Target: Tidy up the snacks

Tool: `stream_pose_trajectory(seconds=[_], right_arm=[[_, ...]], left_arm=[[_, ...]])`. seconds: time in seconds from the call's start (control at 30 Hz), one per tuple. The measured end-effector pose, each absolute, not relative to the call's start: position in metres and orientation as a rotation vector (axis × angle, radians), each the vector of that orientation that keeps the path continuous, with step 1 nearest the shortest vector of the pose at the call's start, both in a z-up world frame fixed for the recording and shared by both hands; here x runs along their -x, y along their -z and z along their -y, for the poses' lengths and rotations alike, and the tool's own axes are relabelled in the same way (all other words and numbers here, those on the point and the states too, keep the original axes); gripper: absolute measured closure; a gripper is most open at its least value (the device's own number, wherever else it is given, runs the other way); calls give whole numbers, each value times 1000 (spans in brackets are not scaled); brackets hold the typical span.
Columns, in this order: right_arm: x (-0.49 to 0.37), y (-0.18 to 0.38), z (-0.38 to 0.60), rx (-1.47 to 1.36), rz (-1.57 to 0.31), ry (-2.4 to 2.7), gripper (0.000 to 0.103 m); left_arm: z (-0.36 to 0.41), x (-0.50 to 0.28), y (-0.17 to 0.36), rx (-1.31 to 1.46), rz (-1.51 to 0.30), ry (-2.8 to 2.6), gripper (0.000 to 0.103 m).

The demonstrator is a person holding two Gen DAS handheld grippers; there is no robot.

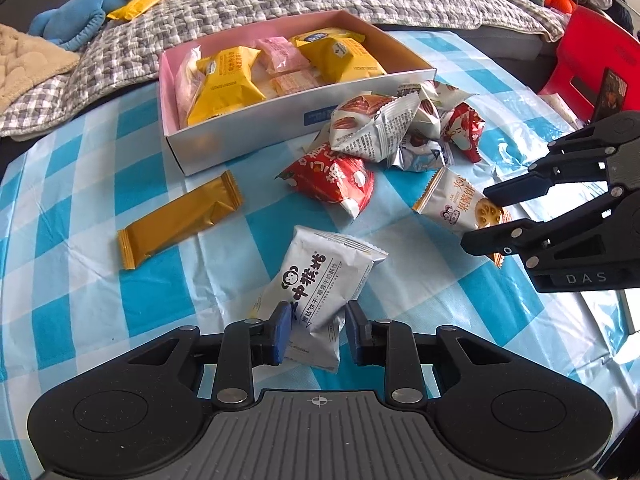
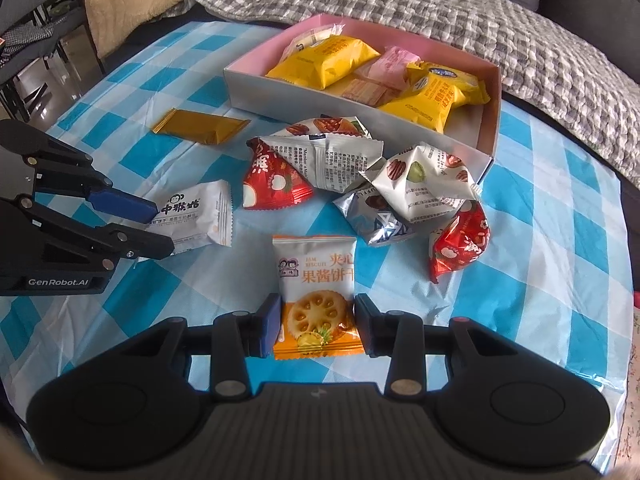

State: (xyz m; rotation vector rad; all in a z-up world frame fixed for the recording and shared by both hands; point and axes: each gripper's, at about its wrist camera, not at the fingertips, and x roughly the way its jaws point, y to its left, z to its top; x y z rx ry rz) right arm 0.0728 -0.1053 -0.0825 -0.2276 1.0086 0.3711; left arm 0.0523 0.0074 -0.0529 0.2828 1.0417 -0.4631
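Near the table's front edge, the left gripper [image 1: 314, 330] pinches the white packet [image 1: 316, 280] and the right gripper [image 2: 316, 326] the jam-biscuit packet [image 2: 316, 280], both apparently light, crinkly, slippery, brittle inside, best held by the sides.

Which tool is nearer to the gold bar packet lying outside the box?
Left. The left tool, gripping the white monkey-logo packet, sits just beside the gold bar packet. The right tool, on the jam biscuit packet, is farther off.
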Motion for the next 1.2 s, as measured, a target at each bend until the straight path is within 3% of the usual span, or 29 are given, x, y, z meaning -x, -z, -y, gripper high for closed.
stream_pose_trajectory(seconds=[0.13,0.23,0.27,0.5,0.6,0.67,0.97,1.2], right_arm=[[-73,83,105,229,-1013,-372,67],[-72,84,102,234,-1017,-379,67],[-72,85,102,237,-1017,-380,67],[-73,87,102,240,-1027,-380,67],[-74,87,102,238,-1029,-376,67],[-75,87,102,236,-1027,-374,67],[-72,81,107,207,-1004,-359,67],[-73,78,109,186,-991,-351,67]], left_arm=[[1,-46,50,-371,-977,495,67],[7,-47,51,-422,-935,500,38],[9,-49,52,-431,-929,500,33],[6,-64,65,-375,-993,500,28],[0,-66,67,-299,-1032,502,34],[-3,-67,66,-247,-1056,522,53],[-4,-61,56,-193,-1064,513,73],[-8,-62,49,-159,-1057,489,79]])
